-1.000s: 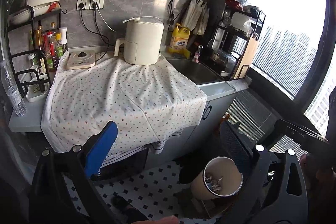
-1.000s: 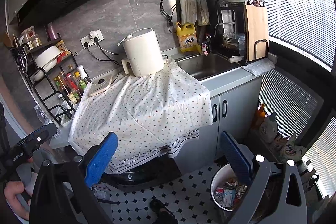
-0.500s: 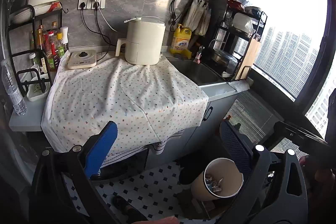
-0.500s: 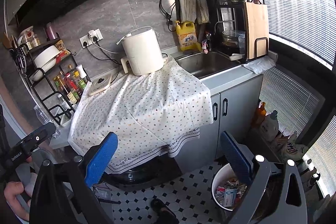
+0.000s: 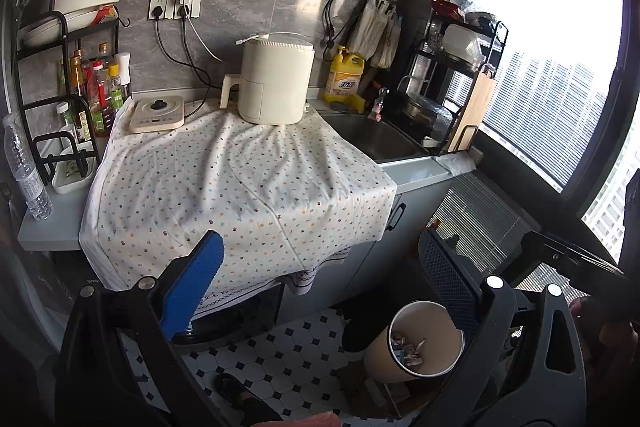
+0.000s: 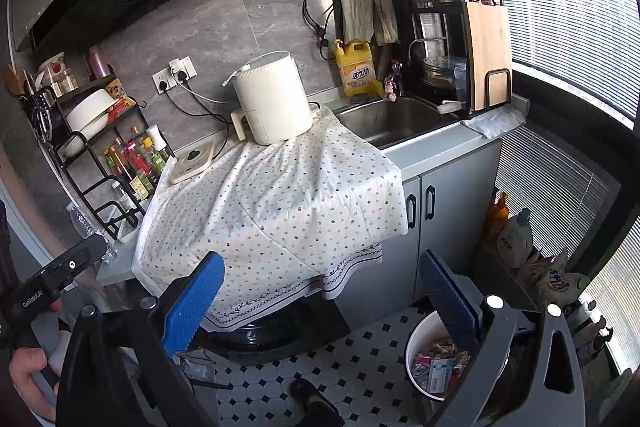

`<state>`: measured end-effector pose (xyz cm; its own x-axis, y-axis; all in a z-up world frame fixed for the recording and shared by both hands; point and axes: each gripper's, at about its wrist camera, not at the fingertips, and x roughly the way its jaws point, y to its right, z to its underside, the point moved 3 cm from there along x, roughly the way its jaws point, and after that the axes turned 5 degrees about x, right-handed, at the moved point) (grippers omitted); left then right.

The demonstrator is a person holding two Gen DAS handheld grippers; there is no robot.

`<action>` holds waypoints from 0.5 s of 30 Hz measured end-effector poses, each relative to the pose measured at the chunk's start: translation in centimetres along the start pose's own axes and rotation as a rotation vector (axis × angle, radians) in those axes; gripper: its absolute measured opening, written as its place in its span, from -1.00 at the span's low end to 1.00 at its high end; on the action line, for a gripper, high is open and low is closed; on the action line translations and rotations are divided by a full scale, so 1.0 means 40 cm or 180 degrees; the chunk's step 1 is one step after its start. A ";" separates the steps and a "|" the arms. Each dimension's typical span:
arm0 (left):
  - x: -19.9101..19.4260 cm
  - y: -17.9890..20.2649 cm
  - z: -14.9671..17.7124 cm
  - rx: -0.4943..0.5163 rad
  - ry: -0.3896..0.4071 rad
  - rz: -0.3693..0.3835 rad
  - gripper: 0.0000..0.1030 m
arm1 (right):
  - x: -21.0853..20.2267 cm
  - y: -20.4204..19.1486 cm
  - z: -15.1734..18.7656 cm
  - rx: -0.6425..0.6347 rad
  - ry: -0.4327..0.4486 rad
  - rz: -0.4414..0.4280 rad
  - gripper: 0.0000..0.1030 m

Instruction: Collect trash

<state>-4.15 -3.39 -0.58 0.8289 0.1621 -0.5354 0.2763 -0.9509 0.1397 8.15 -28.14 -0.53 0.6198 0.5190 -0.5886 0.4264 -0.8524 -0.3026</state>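
A round bin (image 5: 384, 351) stands on the tiled floor by the cabinet, holding crumpled wrappers and paper trash (image 5: 408, 347). The right wrist view looks down into that bin (image 6: 418, 337) and its trash (image 6: 436, 367). My left gripper (image 5: 320, 267) is open with nothing between its blue pads, held back from the counter and above the floor. My right gripper (image 6: 320, 279) is open and empty as well, to the right of the left one. The dotted cloth (image 5: 240, 183) over the counter carries no loose trash that I can see.
A white air fryer (image 5: 276, 83) and a small cooktop (image 5: 158, 113) sit at the back of the cloth. A bottle rack (image 5: 72, 95) stands left, with the sink (image 5: 376, 139) and dish rack (image 5: 460, 75) right. Bottles (image 6: 516, 235) crowd the floor by the window.
Both views drift slightly; the counter sits a little lower and further left in the right wrist view. Both grippers stay open and empty.
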 end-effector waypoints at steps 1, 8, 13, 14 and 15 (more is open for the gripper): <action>-0.001 0.000 0.000 -0.0002 0.0000 0.0004 0.88 | 0.002 0.000 0.000 0.0002 -0.0005 -0.0002 0.85; -0.002 -0.013 0.001 0.0006 -0.0006 -0.0016 0.88 | 0.000 -0.011 0.013 0.0017 -0.0025 -0.0030 0.85; -0.004 -0.022 0.002 0.0009 -0.0004 -0.0013 0.88 | 0.001 -0.015 0.016 0.0027 -0.0026 -0.0031 0.85; -0.004 -0.020 0.002 0.0013 -0.0002 -0.0015 0.88 | 0.000 -0.013 0.016 0.0021 -0.0023 -0.0029 0.85; -0.006 -0.019 0.004 0.0016 -0.0001 -0.0016 0.88 | 0.000 -0.014 0.016 0.0021 -0.0023 -0.0031 0.85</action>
<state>-4.63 -2.76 -0.71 0.8274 0.1668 -0.5363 0.2778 -0.9514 0.1328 7.50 -27.71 -0.85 0.6108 0.5269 -0.5910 0.4281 -0.8477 -0.3133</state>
